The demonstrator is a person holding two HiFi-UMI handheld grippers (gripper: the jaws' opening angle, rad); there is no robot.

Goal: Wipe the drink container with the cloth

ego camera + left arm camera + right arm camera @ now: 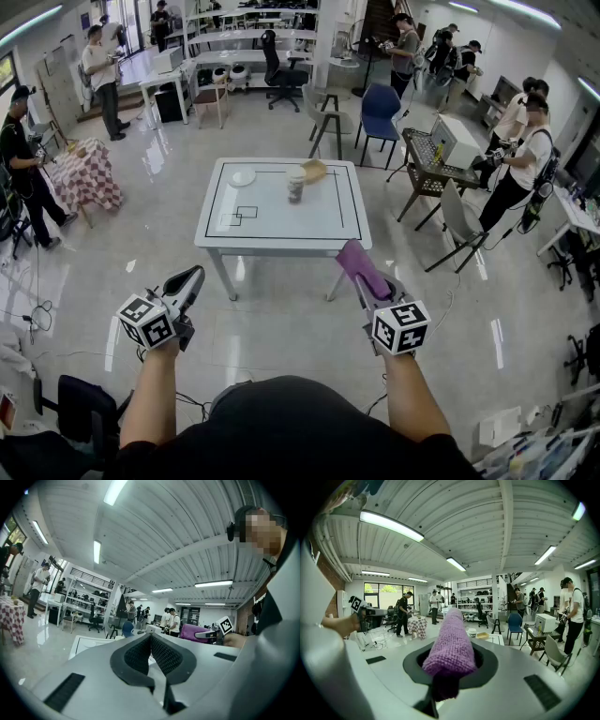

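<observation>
The drink container [295,184], a pale cup with a lid, stands upright on the white table [281,230], well ahead of both grippers. My right gripper [361,278] is held in the air short of the table's near edge, shut on a purple knitted cloth [354,263] that sticks out past its tips. In the right gripper view the cloth [450,644] fills the gap between the jaws. My left gripper [189,282] hovers level at the left, shut, with nothing in it; its ribbed pads [159,654] meet.
A white plate [242,176] and a small tan box [314,170] also sit on the table. A blue chair [380,111] and grey chairs [461,221] stand around it. Several people work at benches along the walls. Glossy floor lies between me and the table.
</observation>
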